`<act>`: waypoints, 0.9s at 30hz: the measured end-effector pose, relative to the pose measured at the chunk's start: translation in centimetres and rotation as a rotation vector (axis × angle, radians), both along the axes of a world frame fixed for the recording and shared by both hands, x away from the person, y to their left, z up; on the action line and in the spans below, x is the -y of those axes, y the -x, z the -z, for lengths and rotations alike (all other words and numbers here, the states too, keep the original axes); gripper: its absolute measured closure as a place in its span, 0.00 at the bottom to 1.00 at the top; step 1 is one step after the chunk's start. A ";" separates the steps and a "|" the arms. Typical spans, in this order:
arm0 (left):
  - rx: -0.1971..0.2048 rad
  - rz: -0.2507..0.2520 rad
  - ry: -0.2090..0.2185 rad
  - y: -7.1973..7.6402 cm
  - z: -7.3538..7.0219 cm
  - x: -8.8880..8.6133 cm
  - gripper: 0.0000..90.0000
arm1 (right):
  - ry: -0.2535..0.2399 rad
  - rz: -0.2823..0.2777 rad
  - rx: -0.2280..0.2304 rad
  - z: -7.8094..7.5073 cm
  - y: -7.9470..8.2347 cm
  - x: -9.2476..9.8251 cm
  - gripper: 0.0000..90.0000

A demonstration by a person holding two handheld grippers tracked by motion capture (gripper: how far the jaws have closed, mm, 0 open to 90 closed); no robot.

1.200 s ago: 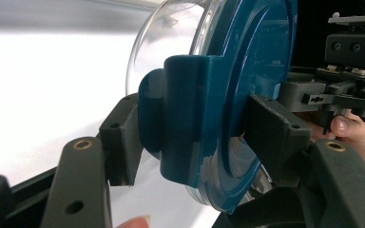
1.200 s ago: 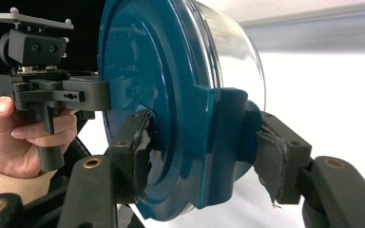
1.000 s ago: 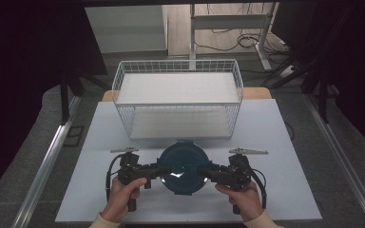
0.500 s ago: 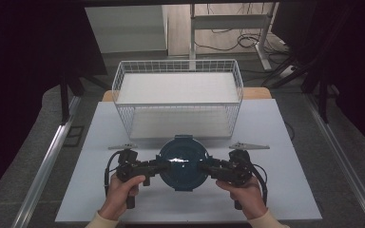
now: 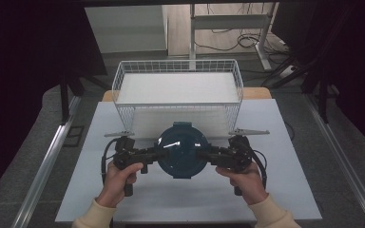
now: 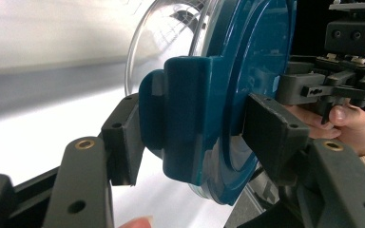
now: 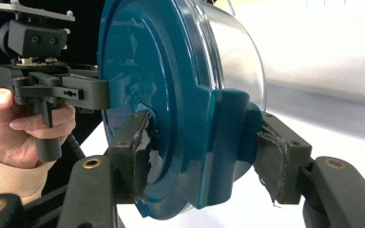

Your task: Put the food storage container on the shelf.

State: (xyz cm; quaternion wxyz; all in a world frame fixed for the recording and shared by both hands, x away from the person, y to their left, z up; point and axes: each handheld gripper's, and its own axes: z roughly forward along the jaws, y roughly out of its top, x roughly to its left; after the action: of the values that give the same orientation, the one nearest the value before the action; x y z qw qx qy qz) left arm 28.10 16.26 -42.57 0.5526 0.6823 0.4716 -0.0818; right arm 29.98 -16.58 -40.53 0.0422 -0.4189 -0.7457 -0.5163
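Hands level, each gripper clamping the container.

the round teal container, gripped on both sides by the left gripper and right gripper, has moved forward over the tabletop, now nearer the wire basket.

Cream sleeves; black left claw and right claw, brass-coloured pivot screws, trailing black cables.
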 end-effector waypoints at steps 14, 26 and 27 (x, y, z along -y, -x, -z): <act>0.048 -0.020 0.016 -1.7 -4.2 -0.4 0.46 | -0.006 -0.026 0.088 -4.5 -2.2 -0.3 0.47; 0.094 -0.025 0.020 -4.1 -8.0 -0.5 0.46 | -0.022 -0.030 0.137 -8.2 -4.4 -0.4 0.47; 0.098 -0.026 0.019 -4.3 -8.3 -0.6 0.46 | -0.023 -0.030 0.141 -8.4 -4.7 -0.4 0.47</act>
State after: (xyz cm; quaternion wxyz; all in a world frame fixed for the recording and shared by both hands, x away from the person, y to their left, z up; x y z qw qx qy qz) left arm 32.43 16.81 -34.31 0.5824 0.6742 0.4519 -0.0455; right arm 34.66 -16.18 -32.11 0.0020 -0.3696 -0.7472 -0.5524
